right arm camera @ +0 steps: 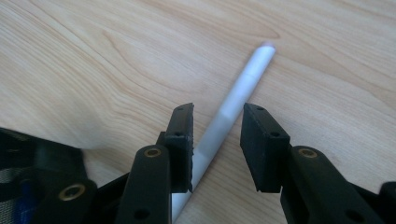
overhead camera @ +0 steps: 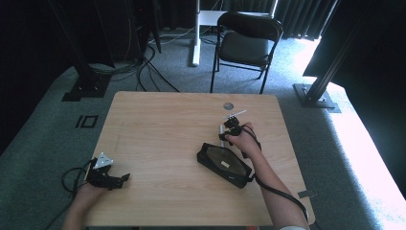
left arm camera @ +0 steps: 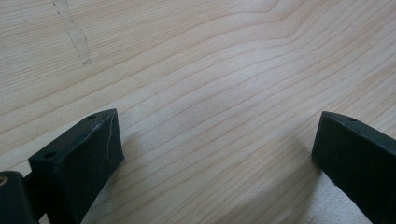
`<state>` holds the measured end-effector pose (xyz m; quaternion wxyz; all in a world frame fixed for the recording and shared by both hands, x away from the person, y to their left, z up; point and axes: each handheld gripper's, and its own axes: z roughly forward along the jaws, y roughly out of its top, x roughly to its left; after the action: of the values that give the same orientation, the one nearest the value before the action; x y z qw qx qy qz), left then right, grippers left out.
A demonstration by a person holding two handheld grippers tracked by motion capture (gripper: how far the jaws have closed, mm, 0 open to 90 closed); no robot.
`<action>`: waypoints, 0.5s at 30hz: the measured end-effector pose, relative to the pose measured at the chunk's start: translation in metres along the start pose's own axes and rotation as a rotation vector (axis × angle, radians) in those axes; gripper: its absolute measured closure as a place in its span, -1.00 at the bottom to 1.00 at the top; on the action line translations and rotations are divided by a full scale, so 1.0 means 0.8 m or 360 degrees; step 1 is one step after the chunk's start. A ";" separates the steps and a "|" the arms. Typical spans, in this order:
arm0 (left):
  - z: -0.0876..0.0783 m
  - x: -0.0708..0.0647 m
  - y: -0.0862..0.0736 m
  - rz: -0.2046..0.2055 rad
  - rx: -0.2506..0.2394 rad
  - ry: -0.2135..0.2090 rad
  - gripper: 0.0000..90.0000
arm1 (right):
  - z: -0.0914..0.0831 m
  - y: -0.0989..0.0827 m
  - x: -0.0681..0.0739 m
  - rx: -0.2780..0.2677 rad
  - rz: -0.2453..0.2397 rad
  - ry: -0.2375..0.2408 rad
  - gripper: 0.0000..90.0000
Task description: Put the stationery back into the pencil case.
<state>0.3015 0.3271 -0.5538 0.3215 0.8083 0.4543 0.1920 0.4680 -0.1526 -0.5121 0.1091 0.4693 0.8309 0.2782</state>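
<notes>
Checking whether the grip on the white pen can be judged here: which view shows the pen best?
The right gripper view: the white pen lies on the table between the open jaws of the right gripper, with its tip visible. In the high view the pen is a small sliver beside the right hand. The left gripper view shows bare wood.

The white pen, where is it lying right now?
The white pen lies flat on the wooden table, on its right side, between the right gripper's open jaws and just beyond the black pouch.

Lab, black curtains [overhead camera: 28, 43], floor cables [overhead camera: 143, 72], folding chair [overhead camera: 246, 40]
</notes>
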 end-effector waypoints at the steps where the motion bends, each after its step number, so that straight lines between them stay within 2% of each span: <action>1: 0.000 0.000 0.000 0.0000 0.0000 0.0000 -0.95 | 0.002 0.000 0.000 0.0005 0.0011 0.0004 0.45; 4: 0.000 0.000 0.000 0.0000 0.0000 0.0000 -0.95 | 0.007 0.000 -0.002 0.0018 0.0045 -0.0025 0.51; 6: 0.000 0.000 0.000 0.0000 0.0000 0.0000 -0.95 | 0.011 -0.001 -0.004 0.0021 0.0061 -0.0017 0.51; 10: 0.000 0.000 0.000 0.0000 0.0000 0.0000 -0.95 | 0.017 -0.004 -0.003 0.0061 0.0044 -0.0033 0.54; 13: 0.000 0.000 0.000 0.0000 0.0000 0.0000 -0.95 | 0.017 -0.006 -0.005 0.0064 0.0053 -0.0037 0.64; 15: 0.000 0.000 0.000 0.0000 0.0000 0.0000 -0.95 | 0.017 -0.006 -0.007 0.0073 0.0034 -0.0075 0.71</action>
<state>0.3015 0.3271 -0.5538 0.3215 0.8084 0.4542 0.1920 0.4733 -0.1545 -0.5262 0.1149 0.4869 0.8293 0.2491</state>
